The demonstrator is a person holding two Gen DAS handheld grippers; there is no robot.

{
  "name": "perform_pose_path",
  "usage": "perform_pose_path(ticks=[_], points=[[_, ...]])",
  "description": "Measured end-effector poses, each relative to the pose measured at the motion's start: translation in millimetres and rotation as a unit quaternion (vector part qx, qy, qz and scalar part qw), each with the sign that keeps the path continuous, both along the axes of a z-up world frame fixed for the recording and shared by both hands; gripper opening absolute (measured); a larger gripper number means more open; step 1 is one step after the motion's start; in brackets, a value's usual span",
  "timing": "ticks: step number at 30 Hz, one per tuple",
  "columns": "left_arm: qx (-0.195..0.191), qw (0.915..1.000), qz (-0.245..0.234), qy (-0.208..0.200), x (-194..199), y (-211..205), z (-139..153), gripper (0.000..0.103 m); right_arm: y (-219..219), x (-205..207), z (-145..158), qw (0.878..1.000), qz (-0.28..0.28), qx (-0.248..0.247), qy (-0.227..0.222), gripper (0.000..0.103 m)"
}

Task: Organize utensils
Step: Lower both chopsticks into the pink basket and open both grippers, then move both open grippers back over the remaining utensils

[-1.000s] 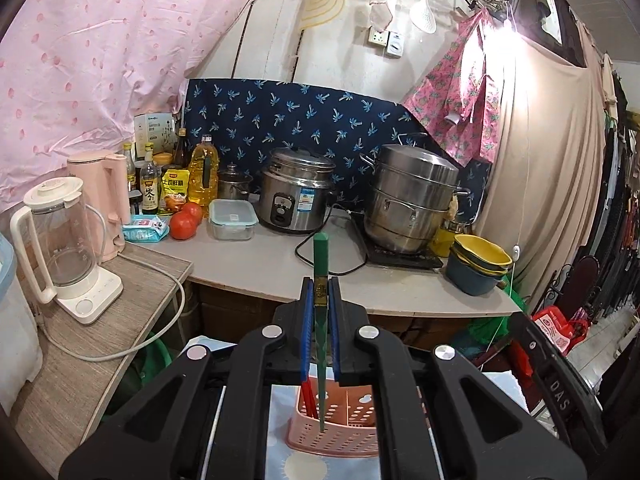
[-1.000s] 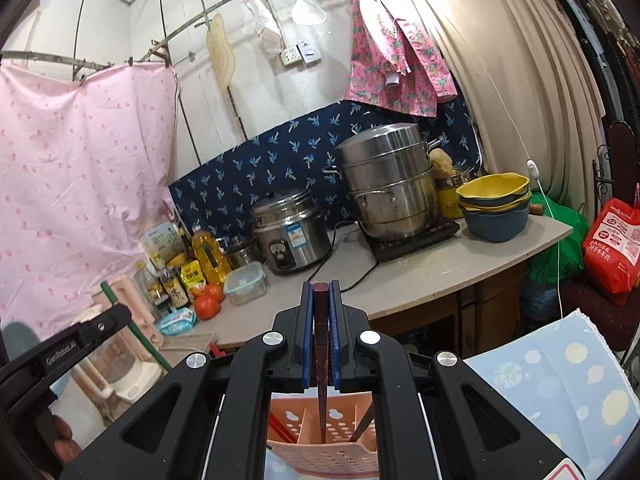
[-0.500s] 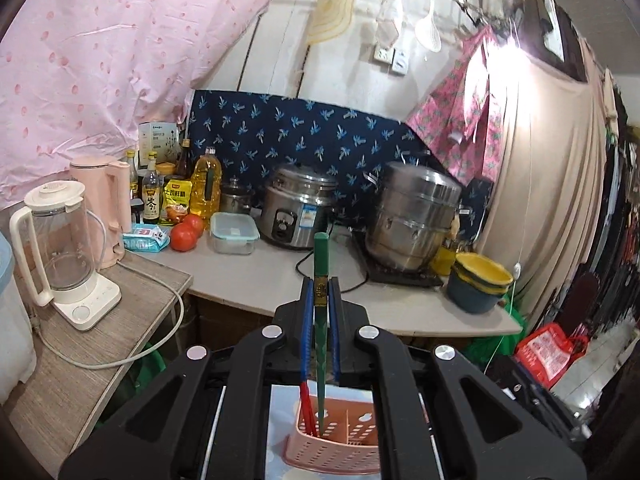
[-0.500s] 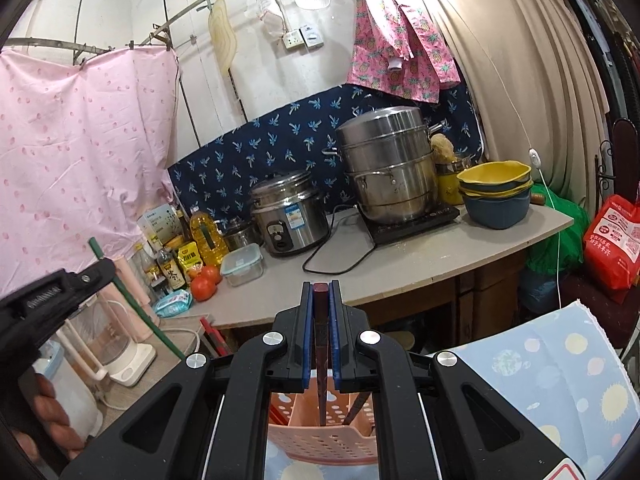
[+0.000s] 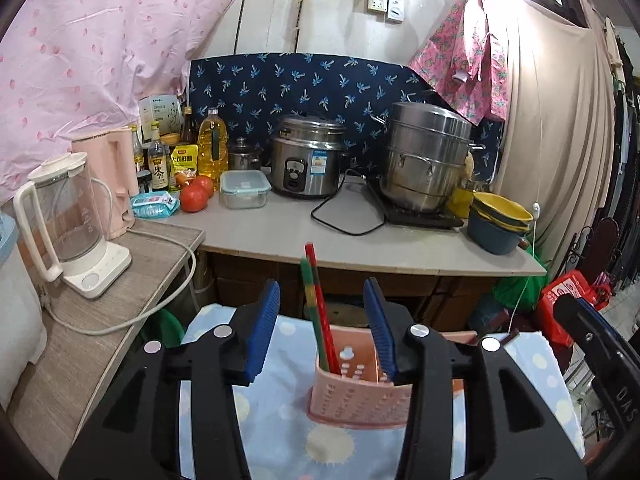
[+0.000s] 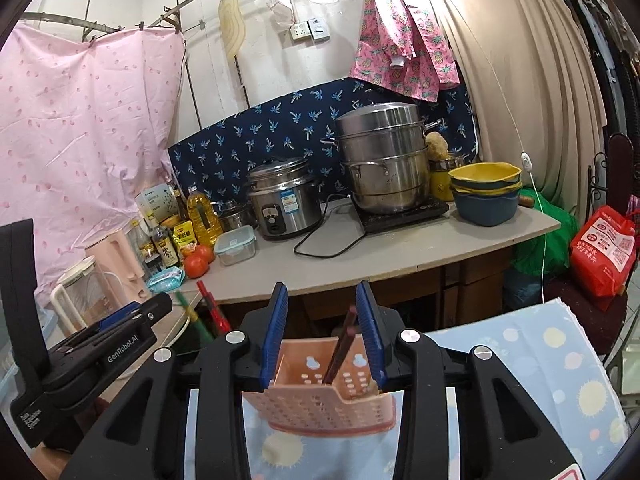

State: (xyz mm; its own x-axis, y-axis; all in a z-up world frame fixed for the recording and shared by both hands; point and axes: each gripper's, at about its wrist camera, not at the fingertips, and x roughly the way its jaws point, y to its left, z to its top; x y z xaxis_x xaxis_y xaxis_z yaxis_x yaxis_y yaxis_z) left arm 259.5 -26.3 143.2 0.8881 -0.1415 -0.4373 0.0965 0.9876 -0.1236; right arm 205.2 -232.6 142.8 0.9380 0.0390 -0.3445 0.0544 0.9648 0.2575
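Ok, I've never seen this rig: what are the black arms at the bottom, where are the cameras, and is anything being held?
No robot here: a person holds a two-finger tool in each hand, and a fisheye camera on each looks along its blue-padded fingers. One picture shows the left tool, the other the right tool. Both are open and hold nothing. Below them a pink utensil basket stands on a sun-patterned cloth. A green chopstick and a red chopstick lean in it; a dark chopstick stands in another compartment. Behind is a cluttered kitchen counter.

Pink perforated caddy (image 5: 360, 396); green chopstick (image 5: 310, 296), red chopstick (image 5: 320, 304), dark brown chopstick (image 6: 340, 344). Left tool (image 5: 322, 330) pads blue. Cloth (image 5: 280, 420) pale blue, sun print. Backsplash (image 5: 300, 84) navy, leaf pattern.
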Motion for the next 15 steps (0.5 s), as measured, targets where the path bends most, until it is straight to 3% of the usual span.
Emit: perform_pose_path(ticks=[5,15], points=[[0.019,0.9994,-0.01,0.028,-35.3,5.6,-22.5,0.042,3.5,-37.2,-17.2,0.999,0.015,-0.002,0.038,0.035],[0.063,0.9889,-0.037,0.13,-113.2,-1.5,-89.3,0.042,16.7,-130.3,-91.9,0.988,0.041,0.0,0.152,0.035]])
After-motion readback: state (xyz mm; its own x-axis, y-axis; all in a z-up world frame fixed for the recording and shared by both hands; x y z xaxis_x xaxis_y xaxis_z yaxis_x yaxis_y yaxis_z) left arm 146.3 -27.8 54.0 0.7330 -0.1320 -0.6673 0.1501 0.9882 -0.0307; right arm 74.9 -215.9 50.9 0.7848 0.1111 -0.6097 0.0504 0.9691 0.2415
